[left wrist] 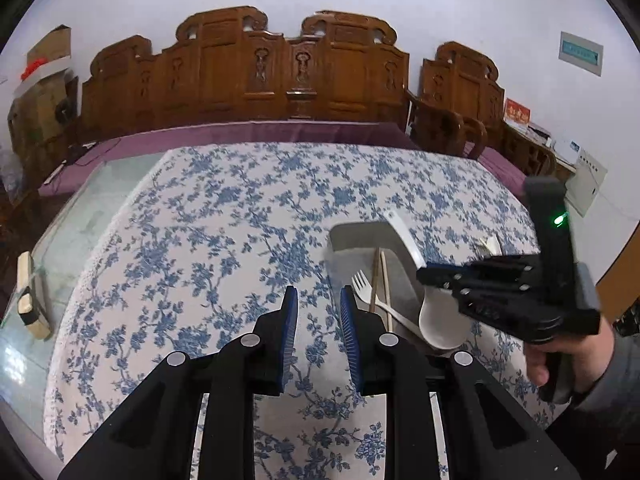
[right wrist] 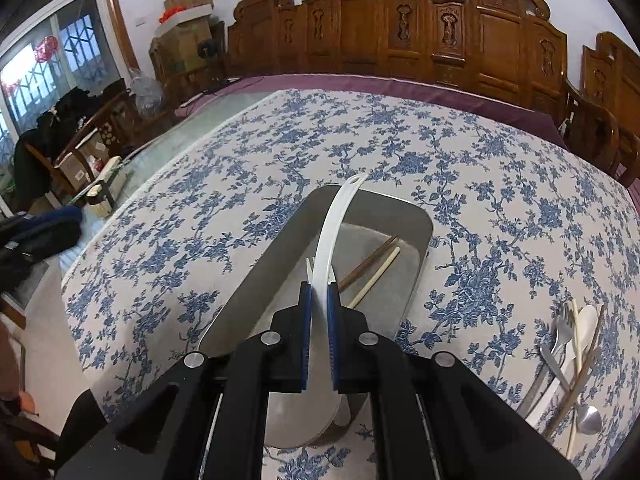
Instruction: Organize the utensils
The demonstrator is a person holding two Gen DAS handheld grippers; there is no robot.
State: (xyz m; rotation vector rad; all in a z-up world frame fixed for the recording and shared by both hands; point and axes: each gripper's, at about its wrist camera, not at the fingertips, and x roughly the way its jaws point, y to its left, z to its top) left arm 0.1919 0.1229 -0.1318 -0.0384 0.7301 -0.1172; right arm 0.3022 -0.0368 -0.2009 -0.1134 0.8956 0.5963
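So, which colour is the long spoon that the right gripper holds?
White. The long spoon between the right gripper's jaws shows best in the right wrist view.

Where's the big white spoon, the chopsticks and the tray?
Spoon [right wrist: 326, 236], right wrist view, on its handle.
Chopsticks [right wrist: 374, 266], right wrist view, on the dark stick.
Tray [right wrist: 268, 256], right wrist view, on its left wall.

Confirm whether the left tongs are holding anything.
No: the left tongs stand open and bare above the tablecloth, beside the tray.
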